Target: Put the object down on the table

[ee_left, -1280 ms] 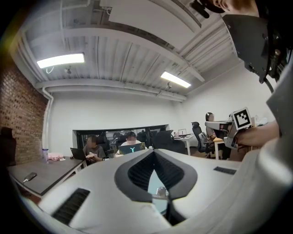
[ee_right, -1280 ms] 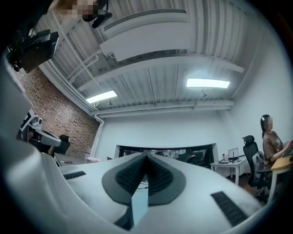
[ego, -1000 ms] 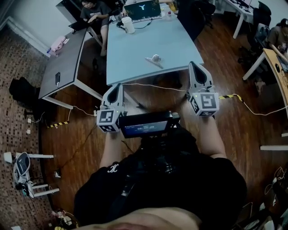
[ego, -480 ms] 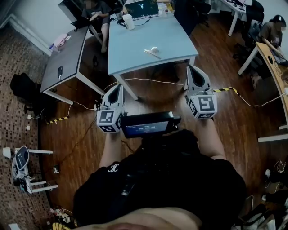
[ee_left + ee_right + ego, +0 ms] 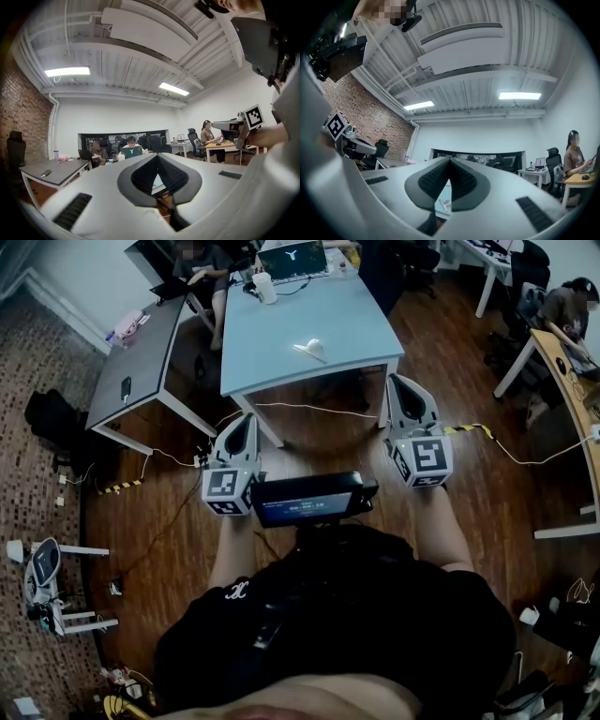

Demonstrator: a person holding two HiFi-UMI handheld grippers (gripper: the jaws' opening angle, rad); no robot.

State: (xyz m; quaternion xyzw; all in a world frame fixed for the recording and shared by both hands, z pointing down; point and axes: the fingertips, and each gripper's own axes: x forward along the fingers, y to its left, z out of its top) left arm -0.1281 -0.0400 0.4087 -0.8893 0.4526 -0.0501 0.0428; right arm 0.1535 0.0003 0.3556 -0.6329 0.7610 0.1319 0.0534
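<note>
A small white object (image 5: pixel 309 349) lies on the light blue table (image 5: pixel 328 306), near its front edge. It shows again in the right gripper view as a small pale piece (image 5: pixel 444 204) seen through the gap below the jaws. My left gripper (image 5: pixel 246 420) and right gripper (image 5: pixel 399 381) are held over the wooden floor, short of the table, both pointing toward it. The left gripper (image 5: pixel 157 155) has its jaws together with nothing between them. The right gripper (image 5: pixel 450 160) is shut and empty too.
A grey table (image 5: pixel 141 362) with a phone (image 5: pixel 125 388) stands to the left. On the blue table's far end are a laptop (image 5: pixel 292 259) and a white cup (image 5: pixel 265 287). People sit at the back and right. Cables (image 5: pixel 309 409) cross the floor.
The blue table and its white object have shifted up and slightly left in the head view, looking a little farther off. Both grippers keep their pose and stay shut.
</note>
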